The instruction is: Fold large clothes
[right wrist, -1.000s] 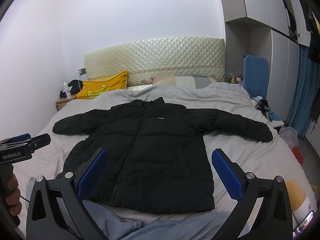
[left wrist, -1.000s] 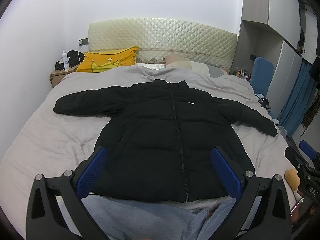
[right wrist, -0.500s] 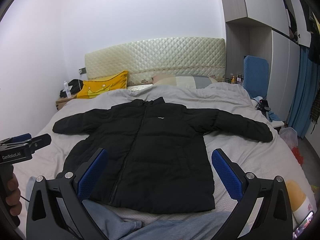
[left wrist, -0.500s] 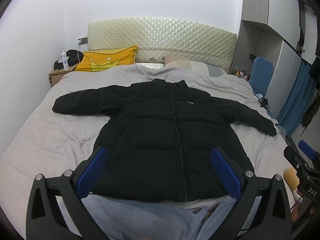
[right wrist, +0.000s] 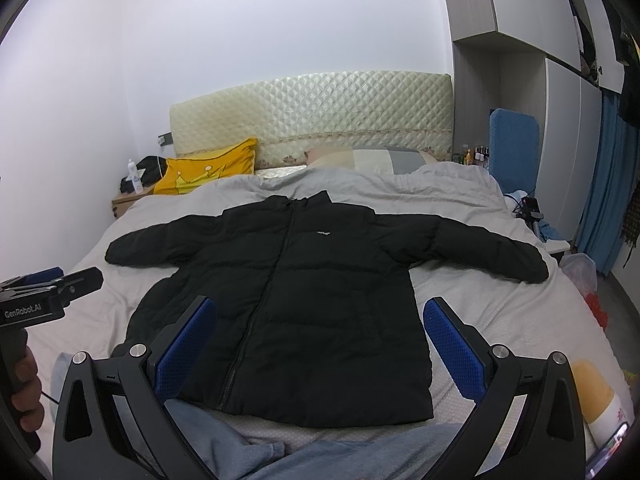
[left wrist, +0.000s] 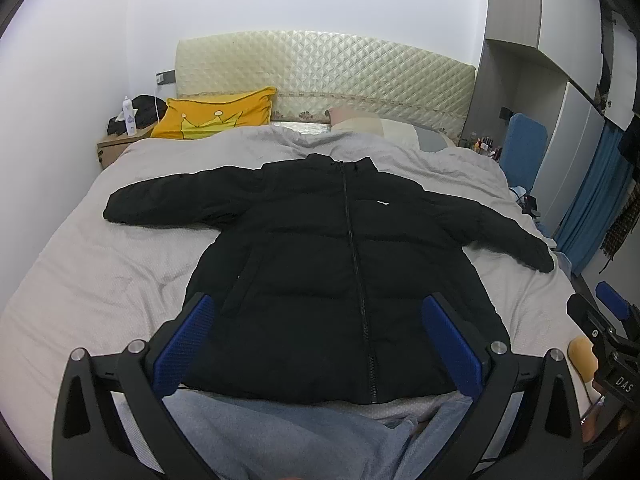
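A black puffer jacket (left wrist: 328,264) lies flat and zipped on the grey bed (left wrist: 100,280), collar toward the headboard, both sleeves spread out sideways. It also shows in the right wrist view (right wrist: 304,280). My left gripper (left wrist: 316,340) is open and empty, held above the jacket's hem. My right gripper (right wrist: 320,344) is open and empty, also above the hem, a little to the right. The left gripper's body shows at the left edge of the right wrist view (right wrist: 44,300).
A yellow crown pillow (left wrist: 216,118) and a grey-beige pillow (left wrist: 372,124) lie by the quilted headboard (left wrist: 320,68). A nightstand (left wrist: 120,144) stands at left, a blue chair (left wrist: 526,148) and wardrobe at right. A yellow bottle (right wrist: 596,392) lies at the bed's near right corner.
Both views have shifted only slightly; the left view has eased a little lower. The jacket has not moved and both grippers stay open.
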{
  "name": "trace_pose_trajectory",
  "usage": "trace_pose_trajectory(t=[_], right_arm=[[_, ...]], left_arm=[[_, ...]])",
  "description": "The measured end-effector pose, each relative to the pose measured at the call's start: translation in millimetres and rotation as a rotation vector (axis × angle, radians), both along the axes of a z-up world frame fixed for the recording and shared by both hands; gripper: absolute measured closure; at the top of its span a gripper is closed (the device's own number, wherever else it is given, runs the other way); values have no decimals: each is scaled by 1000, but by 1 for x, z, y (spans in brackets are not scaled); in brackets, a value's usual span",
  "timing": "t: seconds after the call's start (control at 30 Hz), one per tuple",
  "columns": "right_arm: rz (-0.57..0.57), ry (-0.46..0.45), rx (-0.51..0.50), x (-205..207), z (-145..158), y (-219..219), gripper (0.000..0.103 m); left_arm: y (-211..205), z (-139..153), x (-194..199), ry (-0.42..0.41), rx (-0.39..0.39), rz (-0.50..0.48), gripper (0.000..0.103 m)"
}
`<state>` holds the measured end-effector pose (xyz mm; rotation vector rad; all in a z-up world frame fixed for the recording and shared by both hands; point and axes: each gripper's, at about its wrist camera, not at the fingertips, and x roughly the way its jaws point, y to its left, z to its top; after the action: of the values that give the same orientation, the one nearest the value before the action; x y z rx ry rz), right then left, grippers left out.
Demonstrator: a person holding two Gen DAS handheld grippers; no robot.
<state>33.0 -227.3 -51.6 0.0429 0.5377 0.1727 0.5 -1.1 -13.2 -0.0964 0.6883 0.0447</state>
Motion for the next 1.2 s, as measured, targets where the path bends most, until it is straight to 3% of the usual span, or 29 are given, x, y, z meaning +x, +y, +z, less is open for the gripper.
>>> trace_pose_trajectory(t=[0.33, 0.7, 1.03, 1.2], right_arm=[[1, 8, -1, 4, -2, 3, 0], [0, 18, 5, 31, -4, 1, 0], [-106, 7, 15, 92, -16, -34, 0], [-207, -14, -7, 137, -23, -60, 0]], left_arm=[[-3, -3, 3, 11, -6, -6, 0], [0, -4, 37, 35, -25, -26, 0], [9, -12, 108, 25, -25, -65, 0], [11, -21, 142, 8, 21, -74, 0]])
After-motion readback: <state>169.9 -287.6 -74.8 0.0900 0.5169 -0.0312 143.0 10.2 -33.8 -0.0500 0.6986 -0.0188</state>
